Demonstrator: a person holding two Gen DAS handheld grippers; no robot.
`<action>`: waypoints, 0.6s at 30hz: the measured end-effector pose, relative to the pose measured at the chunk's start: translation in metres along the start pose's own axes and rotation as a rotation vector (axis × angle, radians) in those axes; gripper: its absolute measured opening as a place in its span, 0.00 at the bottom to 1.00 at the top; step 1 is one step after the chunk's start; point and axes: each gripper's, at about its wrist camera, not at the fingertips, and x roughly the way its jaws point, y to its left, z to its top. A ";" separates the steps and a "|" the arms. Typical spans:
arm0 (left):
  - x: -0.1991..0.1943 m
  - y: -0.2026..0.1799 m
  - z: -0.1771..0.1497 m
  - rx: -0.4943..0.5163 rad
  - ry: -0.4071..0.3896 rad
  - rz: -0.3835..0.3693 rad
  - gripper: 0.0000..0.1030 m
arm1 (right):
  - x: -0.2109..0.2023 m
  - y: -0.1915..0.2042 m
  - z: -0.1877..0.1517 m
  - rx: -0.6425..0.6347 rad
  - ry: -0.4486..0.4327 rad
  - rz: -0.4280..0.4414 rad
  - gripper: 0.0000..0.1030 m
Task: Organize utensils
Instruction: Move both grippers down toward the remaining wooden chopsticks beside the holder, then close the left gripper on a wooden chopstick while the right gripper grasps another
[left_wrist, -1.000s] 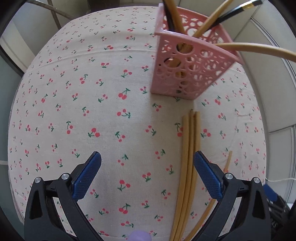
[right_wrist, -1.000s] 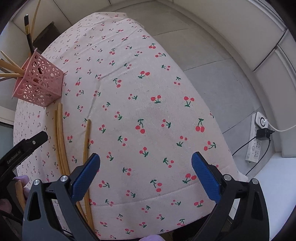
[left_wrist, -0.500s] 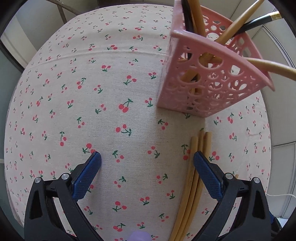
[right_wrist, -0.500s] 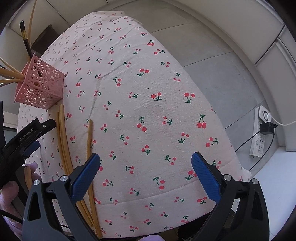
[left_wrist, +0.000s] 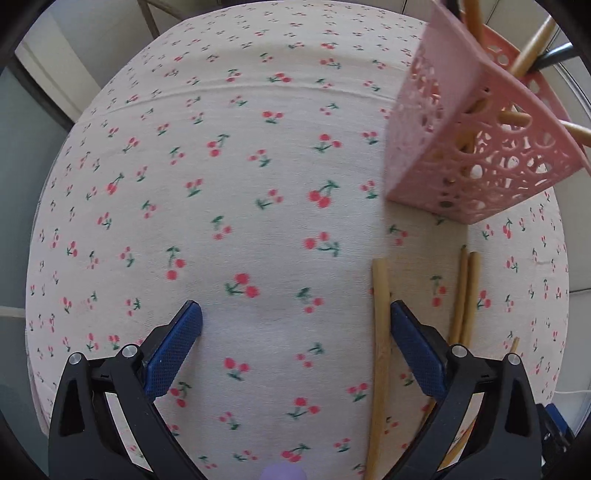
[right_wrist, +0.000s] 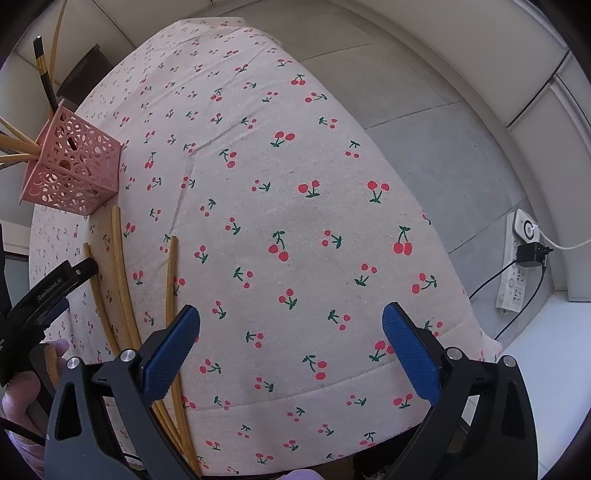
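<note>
Right now both tongs are spread apart, holding nothing. Left tongs (left_wrist: 293, 332) hover over the tabletop (left_wrist: 240, 166) with one chopstick (left_wrist: 380, 332) just inside my right pad; the others lie beside it, near the pink holder (left_wrist: 461, 162). Risk: pad closes off-centre and flicks the stick. Right tongs (right_wrist: 291, 339) idle.

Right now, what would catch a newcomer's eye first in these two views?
The pink perforated holder, bristling with chopsticks, stands at the far right of the cherry-print tablecloth. Loose wooden chopsticks lie in front of it, one just inside the open left hand-held gripper. The right hand-held gripper hangs open over bare cloth.
</note>
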 end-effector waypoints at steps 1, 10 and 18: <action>-0.001 0.002 -0.001 0.012 0.001 -0.004 0.92 | 0.000 0.000 0.000 -0.002 0.000 -0.003 0.93; -0.019 0.013 -0.018 0.109 -0.033 -0.025 0.29 | 0.005 0.008 0.000 0.008 -0.001 -0.027 0.93; -0.029 -0.007 -0.047 0.200 -0.023 -0.116 0.07 | 0.006 0.030 0.001 -0.001 0.001 -0.001 0.93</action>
